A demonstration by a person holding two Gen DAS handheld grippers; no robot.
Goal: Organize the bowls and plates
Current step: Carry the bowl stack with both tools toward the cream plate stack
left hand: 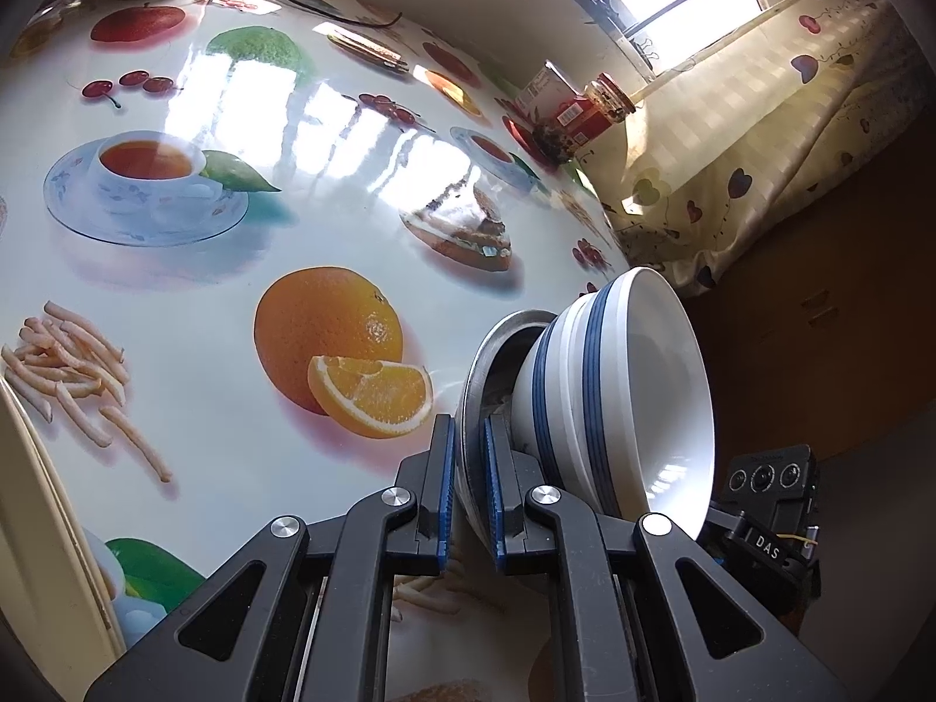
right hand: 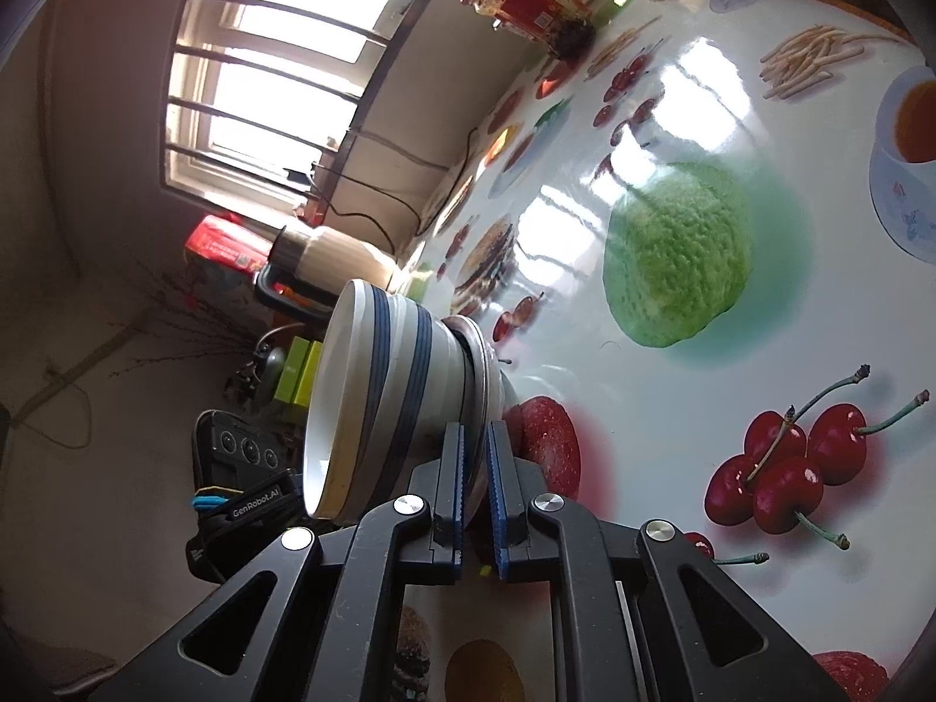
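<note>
Both grippers are pinching the same metal plate [left hand: 485,362] by its rim, from opposite sides. The left gripper [left hand: 468,456] is closing its fingers [left hand: 443,468] nearly together on the rim, and the right gripper [right hand: 477,462] is doing likewise. A stack of white bowls with blue bands [left hand: 614,386] is sitting on the plate, and the whole load is hanging just above the fruit-print table [left hand: 234,292], near its edge.

In the left view the stack is lying toward 4 o'clock of the printed orange; in the right view it is sitting at 9 o'clock of the green fruit print.

The grip is thin: only the rim is being held, so any tilt between the two hands, I judge, could slide the bowls off or let the rim slip.

The stack's long axis is running perpendicular to the plate, with the bowl mouths pointing away from the table surface.
</note>
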